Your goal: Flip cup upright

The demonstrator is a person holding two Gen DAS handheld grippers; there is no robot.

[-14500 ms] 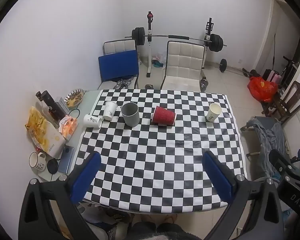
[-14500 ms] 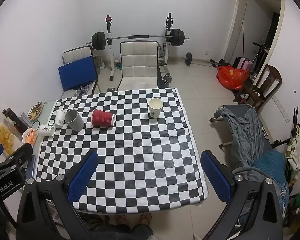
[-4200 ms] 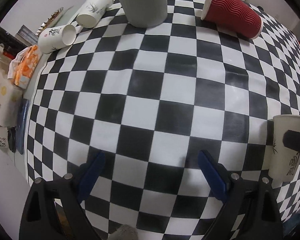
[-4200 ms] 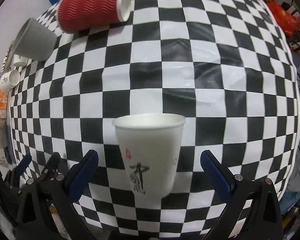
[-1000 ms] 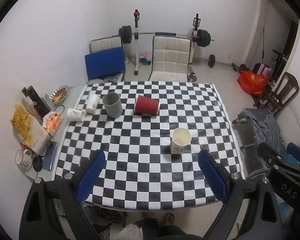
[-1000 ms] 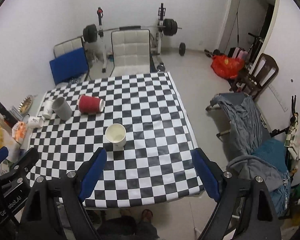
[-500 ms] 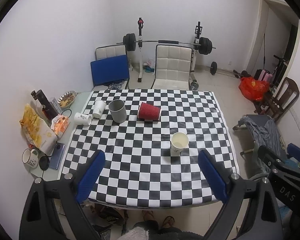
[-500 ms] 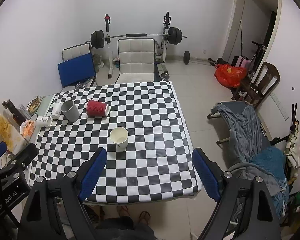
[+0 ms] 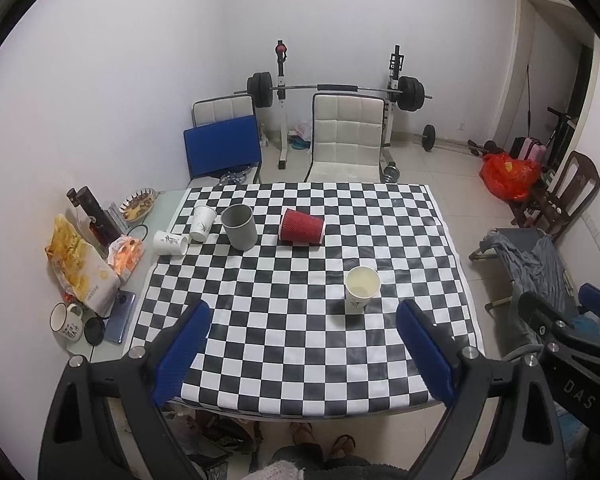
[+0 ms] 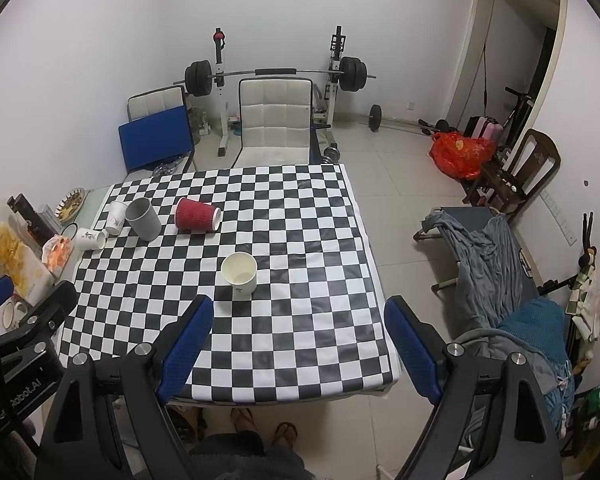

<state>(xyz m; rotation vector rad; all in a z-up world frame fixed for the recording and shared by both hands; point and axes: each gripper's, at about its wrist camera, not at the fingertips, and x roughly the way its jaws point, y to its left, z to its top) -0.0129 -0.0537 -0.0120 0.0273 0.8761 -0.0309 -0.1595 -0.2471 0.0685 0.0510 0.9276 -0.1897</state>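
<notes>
We are holding both claws spread and empty, the left claw (image 9: 300, 344) and right claw (image 10: 298, 336) now raised higher above the tabletop (image 9: 300, 368). The white paper cup (image 9: 362, 290) is standing upright toward the right edge, so the flip seems finished.

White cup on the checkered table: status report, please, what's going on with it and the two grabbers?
Left gripper and right gripper open, empty, high above the table. White cup upright, mouth up, standing alone. Red cup lying on its side, far off.
</notes>
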